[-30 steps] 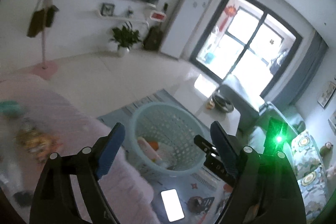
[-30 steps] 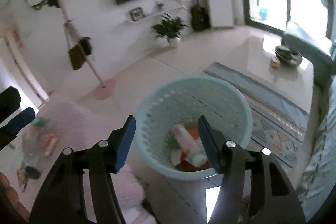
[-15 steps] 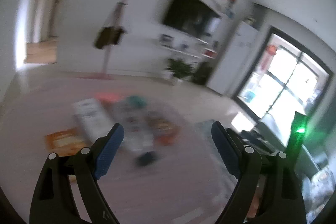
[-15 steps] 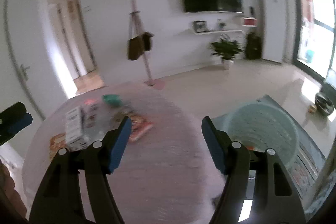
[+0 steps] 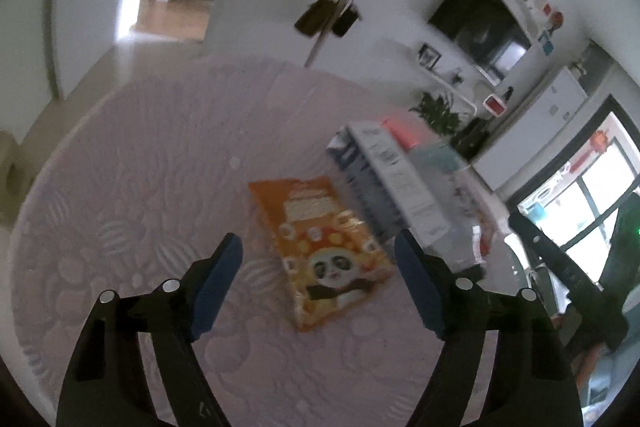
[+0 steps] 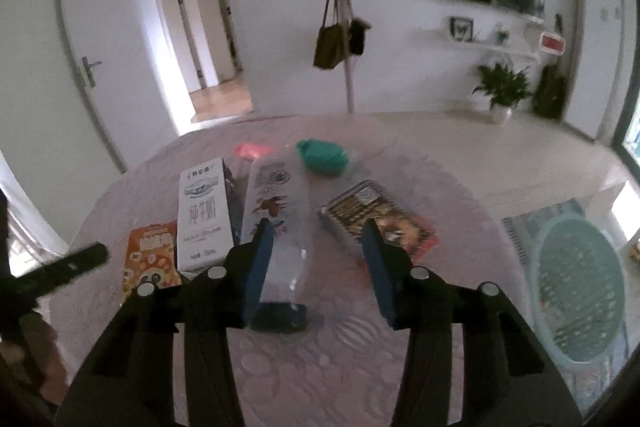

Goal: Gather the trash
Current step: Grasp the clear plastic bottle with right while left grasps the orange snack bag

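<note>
Orange snack packet [image 5: 326,251] is approached by the gaping left tool [image 5: 318,267].
The clear bottle [image 6: 280,227] lies between the right tool [image 6: 318,259], just narrowing, unclamped; clamping is judged next.

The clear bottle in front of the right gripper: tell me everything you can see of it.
The bottle is clear, thin-looking plastic, apparently empty, and lies on its side on the pink tablecloth. A dark blue cap points toward the camera; the base points away. A pale label with dark printed figures wraps its upper half. The white milk carton lies close on its left, contact unclear; a foil snack pack lies apart on its right. The right gripper hangs over it, fingers open, not gripping.
</note>
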{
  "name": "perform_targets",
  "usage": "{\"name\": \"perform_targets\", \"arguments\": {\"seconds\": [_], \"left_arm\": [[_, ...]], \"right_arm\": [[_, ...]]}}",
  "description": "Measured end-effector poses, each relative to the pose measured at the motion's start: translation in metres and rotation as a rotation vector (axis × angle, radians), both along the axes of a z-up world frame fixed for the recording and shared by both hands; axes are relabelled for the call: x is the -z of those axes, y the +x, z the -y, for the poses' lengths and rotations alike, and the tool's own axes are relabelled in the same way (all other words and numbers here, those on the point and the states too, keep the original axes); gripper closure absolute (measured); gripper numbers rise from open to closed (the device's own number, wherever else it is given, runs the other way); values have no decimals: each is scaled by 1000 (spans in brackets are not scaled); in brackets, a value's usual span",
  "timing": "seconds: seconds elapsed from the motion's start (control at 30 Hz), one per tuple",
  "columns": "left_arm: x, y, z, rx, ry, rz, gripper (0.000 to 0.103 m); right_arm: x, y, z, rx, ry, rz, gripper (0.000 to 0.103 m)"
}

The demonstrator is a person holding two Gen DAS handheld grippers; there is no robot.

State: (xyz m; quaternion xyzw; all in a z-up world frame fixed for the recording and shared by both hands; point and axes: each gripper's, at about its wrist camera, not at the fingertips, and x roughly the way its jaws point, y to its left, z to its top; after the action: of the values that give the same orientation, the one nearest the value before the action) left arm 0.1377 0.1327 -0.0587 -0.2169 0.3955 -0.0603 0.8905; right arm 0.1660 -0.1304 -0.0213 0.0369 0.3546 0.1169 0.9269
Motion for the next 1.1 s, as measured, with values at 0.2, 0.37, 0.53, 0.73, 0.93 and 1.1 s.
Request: {"name": "perform_targets", "arguments": {"seconds": [0.2,0.37,0.53,0.73,0.93,1.1], "left_arm": [[21,20,3,-11,54,-45,31],[19,25,25,1,168,-47,47],[21,18,33,27,177,-26,66],[28,14,29,36,133,-27,94],[24,6,28,58,92,15,100],[7,-6,27,69,56,78,101]], "right_arm": [[18,19,-14,-4,-32,-45,60],[24,28,-22,-7,-32,-48,55],[28,33,-29,-29,-27,-56,48],[36,41,-44,-45,-59,-81,48],[43,49,-37,-54,-17,-122,48],[41,41,-36,-44,-44,-102,50]]}}
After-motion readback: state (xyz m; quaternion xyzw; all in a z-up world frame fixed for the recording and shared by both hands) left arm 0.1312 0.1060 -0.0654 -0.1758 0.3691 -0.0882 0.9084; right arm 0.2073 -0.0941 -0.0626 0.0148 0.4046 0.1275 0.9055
